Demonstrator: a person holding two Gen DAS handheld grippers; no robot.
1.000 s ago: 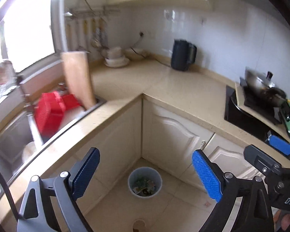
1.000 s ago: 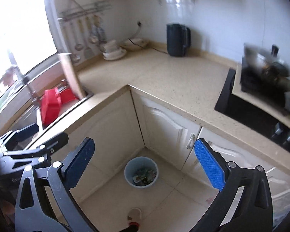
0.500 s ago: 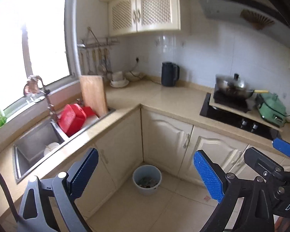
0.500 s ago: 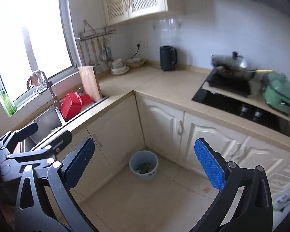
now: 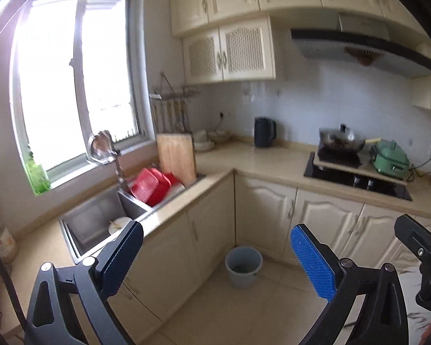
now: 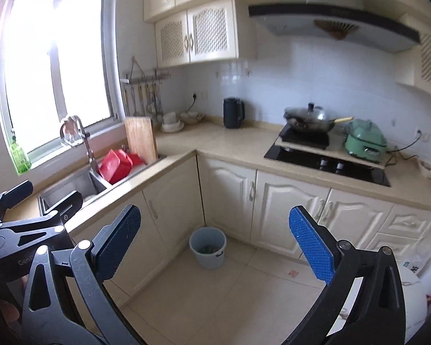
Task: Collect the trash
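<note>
Pale blue bin (image 6: 207, 247) on the floor in the cabinet corner, some trash already inside (contents indistinct). Small red scrap (image 6: 293, 272) on the tiles nearby, apparently uncollected. Left hand-held gripper (image 5: 215, 258) and right hand-held gripper (image 6: 215, 238) both spread wide, holding nothing, touching nothing.

The only legible lettering is a partial white "Gen" on the black plastic body of the left hand-held gripper (image 6: 28, 238), seen in the right wrist view. Dark print on a white bag (image 6: 413, 270) at the lower right is unreadable.
</note>
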